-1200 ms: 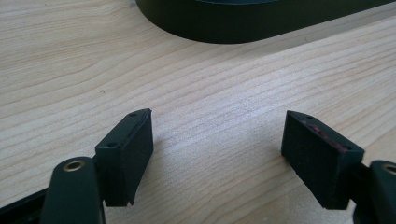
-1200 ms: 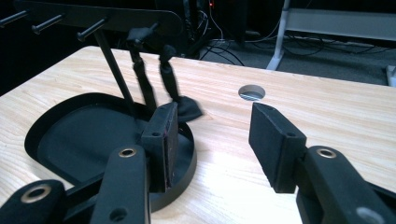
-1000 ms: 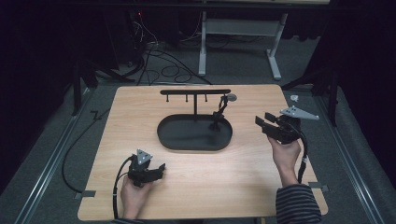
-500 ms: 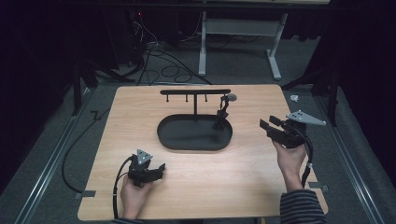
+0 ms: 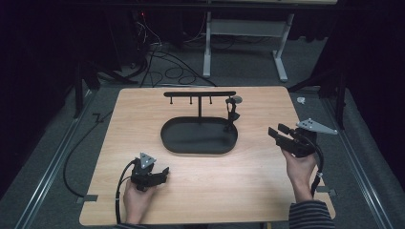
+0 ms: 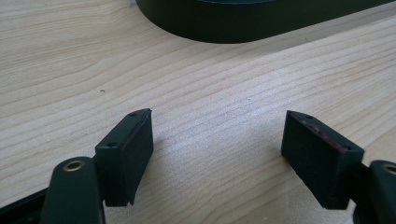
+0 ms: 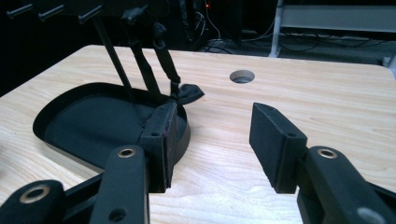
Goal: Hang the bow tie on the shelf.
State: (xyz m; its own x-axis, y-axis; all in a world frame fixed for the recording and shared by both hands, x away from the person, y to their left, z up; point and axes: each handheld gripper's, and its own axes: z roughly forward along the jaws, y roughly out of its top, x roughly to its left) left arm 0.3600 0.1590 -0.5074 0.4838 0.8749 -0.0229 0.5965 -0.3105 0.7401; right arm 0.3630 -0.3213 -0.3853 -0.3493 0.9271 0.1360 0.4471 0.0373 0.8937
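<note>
On the wooden table (image 5: 143, 114), near its middle, sits a black oval tray (image 5: 199, 136) with a thin post rising from it to a crossbar with small pegs (image 5: 199, 94). From the right end of that bar a dark strap (image 5: 232, 113) hangs down to the tray's right rim; in the right gripper view its lower end looks knotted just over the rim (image 7: 187, 93). To the right of the tray, well apart from it, the right gripper (image 5: 278, 131) is held above the table in a hand, pointing toward the tray, jaws partly spread with nothing between them. Near the front edge, the left gripper (image 5: 164, 172) rests low on the wood, jaws wide apart and empty, the tray's rim ahead of it.
</note>
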